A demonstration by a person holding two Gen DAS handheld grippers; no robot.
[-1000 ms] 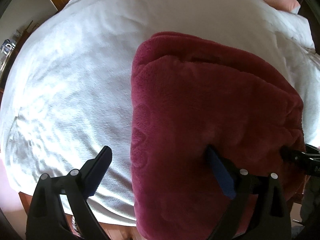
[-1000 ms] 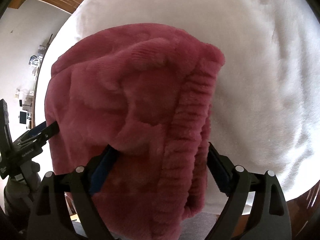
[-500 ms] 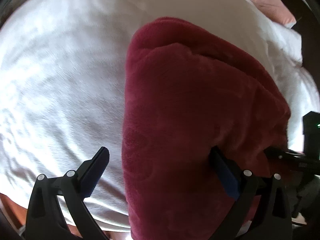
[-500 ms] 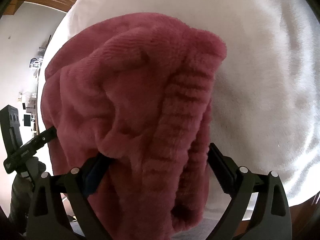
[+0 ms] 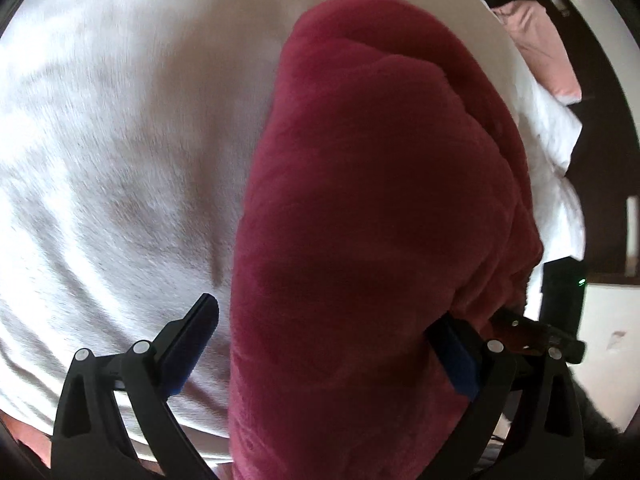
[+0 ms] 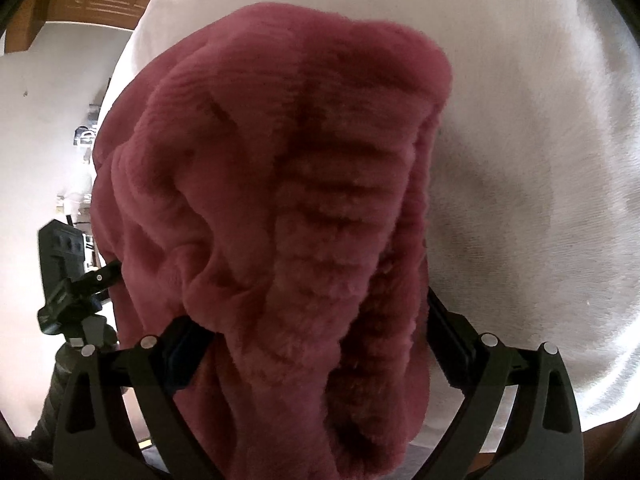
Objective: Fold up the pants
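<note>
The left gripper (image 5: 332, 336) stands with its two black fingers spread wide; the left finger (image 5: 188, 340) is bare over the white bedspread (image 5: 112, 168), while the right finger (image 5: 456, 352), blue-padded, is pressed into the edge of the pants (image 5: 380, 220). The fleece fills the space between the fingers from the right pad most of the way across, stopping just short of the left finger, so nothing is pinched between both; whether it hangs over the right finger or is caught from behind cannot be told

The right gripper (image 6: 316, 344) is likewise wide apart, and here the pants (image 6: 280, 208) bulge through the whole gap, touching both its left finger (image 6: 180, 356) and its right finger (image 6: 448, 344). The ribbed waistband band runs down the middle and droops below the fingertips

The pants are a thick dark-red fleece bundle, folded into a long mass whose long axis runs away from both cameras, the near end at the fingers and the far rounded end resting up on the bedspread. In the left view it lies right of centre; in the right view it sits dead ahead

A pink pillow (image 5: 540, 52) lies at the bed's far right corner, and the other gripper's tip (image 6: 96, 280) pokes in at the cloth's left edge
</note>
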